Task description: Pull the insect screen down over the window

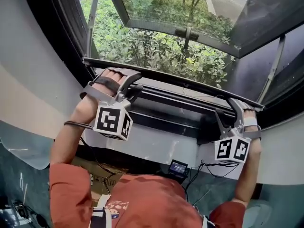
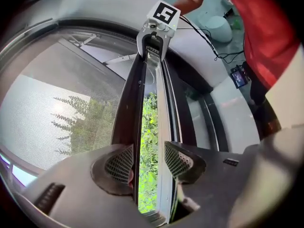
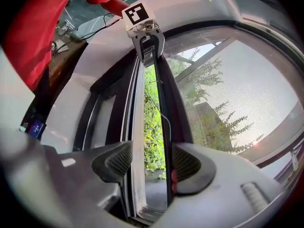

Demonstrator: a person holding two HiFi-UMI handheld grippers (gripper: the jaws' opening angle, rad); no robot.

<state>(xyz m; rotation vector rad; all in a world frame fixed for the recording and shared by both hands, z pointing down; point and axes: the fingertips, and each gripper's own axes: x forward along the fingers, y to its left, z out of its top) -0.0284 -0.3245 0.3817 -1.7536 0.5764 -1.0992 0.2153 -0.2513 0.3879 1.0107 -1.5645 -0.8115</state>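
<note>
From the head view, both arms reach up, with the left gripper (image 1: 130, 90) and right gripper (image 1: 232, 103) at opposite ends of the insect screen's thin dark metal bottom bar (image 1: 180, 82), just above the sill. In the left gripper view the jaws stand narrowly apart, clenched across that bar. The right gripper view shows the same grasp.

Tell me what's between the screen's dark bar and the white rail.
An open slit, nothing solid: between the bar and the rail only the green bushes outside show. Both gripper views show it.
</note>
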